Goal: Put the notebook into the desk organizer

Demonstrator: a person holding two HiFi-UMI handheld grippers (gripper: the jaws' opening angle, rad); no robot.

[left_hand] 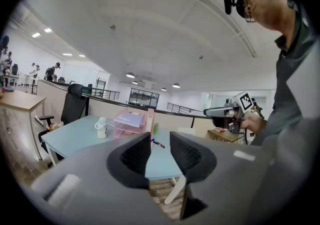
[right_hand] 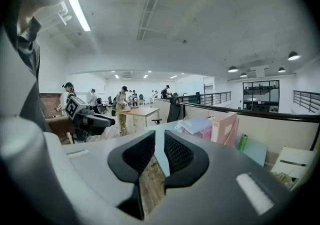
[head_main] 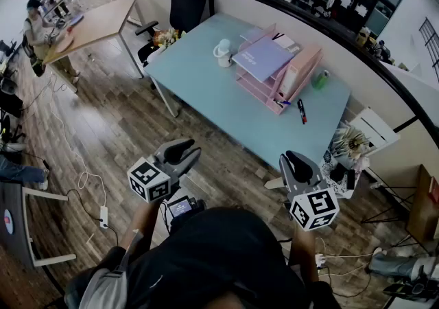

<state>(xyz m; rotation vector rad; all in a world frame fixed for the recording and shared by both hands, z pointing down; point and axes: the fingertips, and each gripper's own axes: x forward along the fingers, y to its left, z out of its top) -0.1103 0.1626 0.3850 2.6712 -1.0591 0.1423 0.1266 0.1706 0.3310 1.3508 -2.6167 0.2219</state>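
We hold the left gripper (head_main: 186,151) and the right gripper (head_main: 295,161) closed and empty, short of the pale blue counter (head_main: 206,84). On it, a lavender notebook (head_main: 263,58) lies atop the pink tiered desk organizer (head_main: 255,85).

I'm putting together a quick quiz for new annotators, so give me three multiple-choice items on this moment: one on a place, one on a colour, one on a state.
1. Where does the notebook lie?
A. on top of the pink organizer
B. in a cardboard box
C. on a wall shelf

2. What colour is the can beside the organizer?
A. red
B. green
C. yellow

3. What do the left gripper and the right gripper hold?
A. the notebook
B. a stapler
C. nothing

Answers:
1 A: the lavender notebook rests on the organizer's top tray.
2 B: the can shows plainly green in the head view.
3 C: both grippers are shut with nothing between their jaws, well short of the table.
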